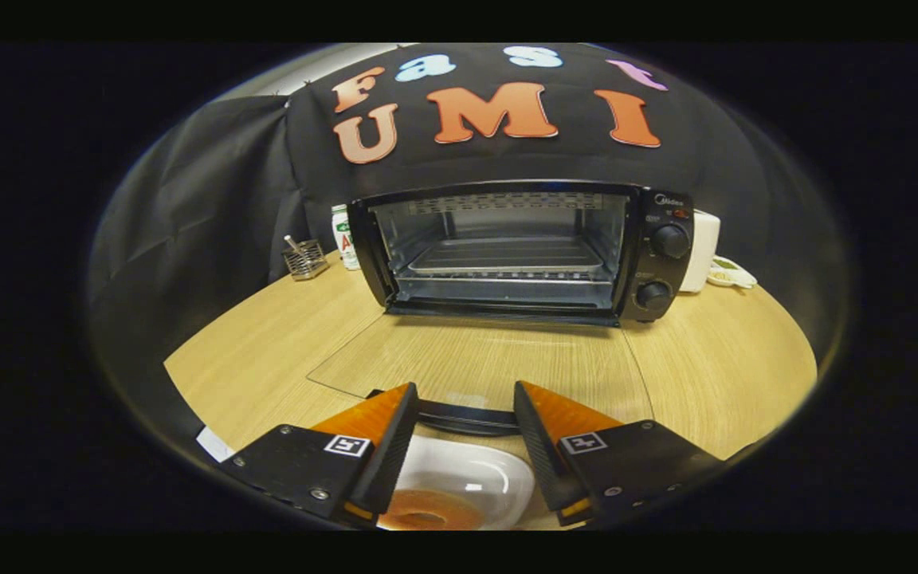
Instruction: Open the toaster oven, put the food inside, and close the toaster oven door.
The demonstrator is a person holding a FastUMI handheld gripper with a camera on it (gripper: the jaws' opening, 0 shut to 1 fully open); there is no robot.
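The black toaster oven [523, 247] stands at the back of the wooden table [714, 375], well beyond the fingers. Its glass door [491, 355] lies folded flat toward me, and the door's dark handle [467, 418] sits just ahead of my fingertips. Inside, a metal tray [507, 257] rests on the rack. A white plate [475, 474] holding a brown ring-shaped pastry [427, 510] lies below and between the fingers. My gripper [465, 391] is open above the plate, with a wide gap and neither finger pressing on anything.
Left of the oven stand a small wire basket [305, 259] and a white bottle [342, 235]. A white appliance [702, 247] and a small white dish [731, 275] sit to the oven's right. A white slip [214, 443] lies at the table's near left edge.
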